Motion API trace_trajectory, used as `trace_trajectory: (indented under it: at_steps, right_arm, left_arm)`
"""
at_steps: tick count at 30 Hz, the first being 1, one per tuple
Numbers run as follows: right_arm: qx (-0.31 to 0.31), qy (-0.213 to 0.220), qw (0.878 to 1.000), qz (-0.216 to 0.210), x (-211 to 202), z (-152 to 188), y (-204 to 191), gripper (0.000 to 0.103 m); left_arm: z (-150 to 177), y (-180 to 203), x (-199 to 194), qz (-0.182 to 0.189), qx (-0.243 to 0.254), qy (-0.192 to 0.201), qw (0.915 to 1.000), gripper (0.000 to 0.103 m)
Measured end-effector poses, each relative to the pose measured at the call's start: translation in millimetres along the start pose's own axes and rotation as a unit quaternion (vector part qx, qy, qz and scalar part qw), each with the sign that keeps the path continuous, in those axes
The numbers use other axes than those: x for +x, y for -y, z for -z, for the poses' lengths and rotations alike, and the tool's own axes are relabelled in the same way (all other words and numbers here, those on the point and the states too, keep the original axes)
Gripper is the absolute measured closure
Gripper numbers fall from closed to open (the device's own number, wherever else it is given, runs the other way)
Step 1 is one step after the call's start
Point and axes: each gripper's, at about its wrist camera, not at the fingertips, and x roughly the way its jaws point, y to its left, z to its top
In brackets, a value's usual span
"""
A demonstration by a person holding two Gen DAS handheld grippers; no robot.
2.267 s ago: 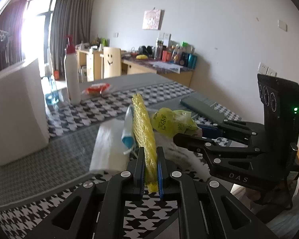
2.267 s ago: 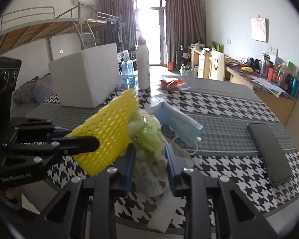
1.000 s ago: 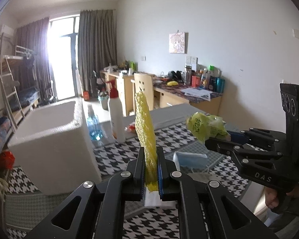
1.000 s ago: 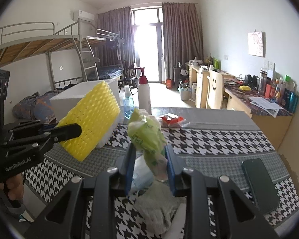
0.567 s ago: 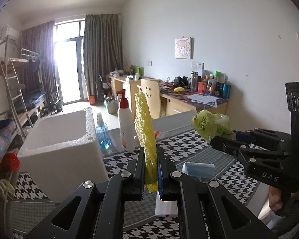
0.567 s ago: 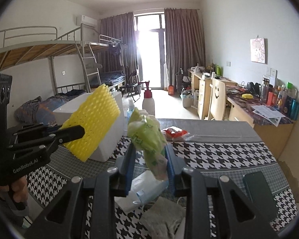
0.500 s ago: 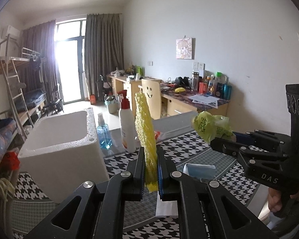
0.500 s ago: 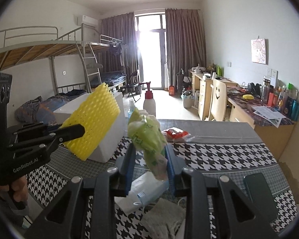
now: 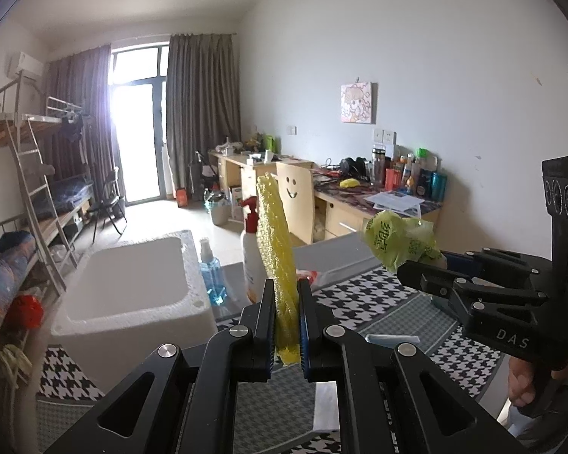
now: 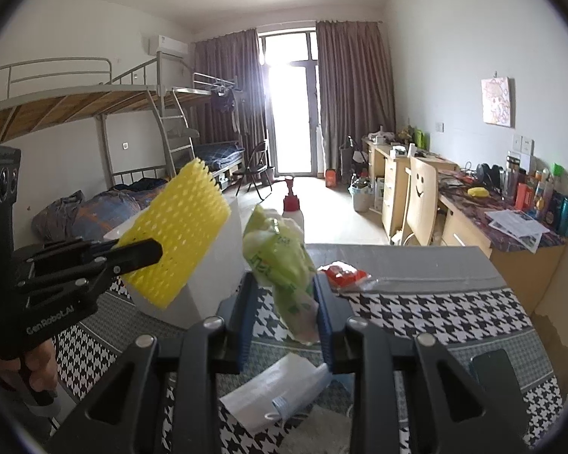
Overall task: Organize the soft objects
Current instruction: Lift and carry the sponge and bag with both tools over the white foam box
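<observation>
Yellow sponge (image 9: 274,242), foam box (image 9: 132,295), spray bottle (image 9: 250,249)

White foam box (image 9: 132,295) open-topped, bottles (image 9: 250,253) crowding its right side, houndstooth table (image 10: 416,314) right half clear

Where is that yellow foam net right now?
The yellow foam net is clamped upright in the left gripper, held above the table, right of the white foam box.

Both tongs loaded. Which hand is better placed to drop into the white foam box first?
Left, probably. The left tongs hold the yellow foam net right beside the open white foam box. The right tongs, holding the green plastic bag, sit farther from it.
</observation>
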Motion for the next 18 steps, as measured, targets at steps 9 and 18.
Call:
trace_trajectory:
  at_steps: [9,18]
  right_arm:
    - [-0.013,0.007,1.000,-0.015,10,-19,-10,0.069]
    - [-0.019,0.014,1.000,-0.021,19,-34,-16,0.069]
  left_arm:
    - [-16,-11,-3,-0.015,0.000,0.016,0.9998,0.092]
    - [-27,-25,-1,-0.043,-0.005,0.022,0.9988,0.092]
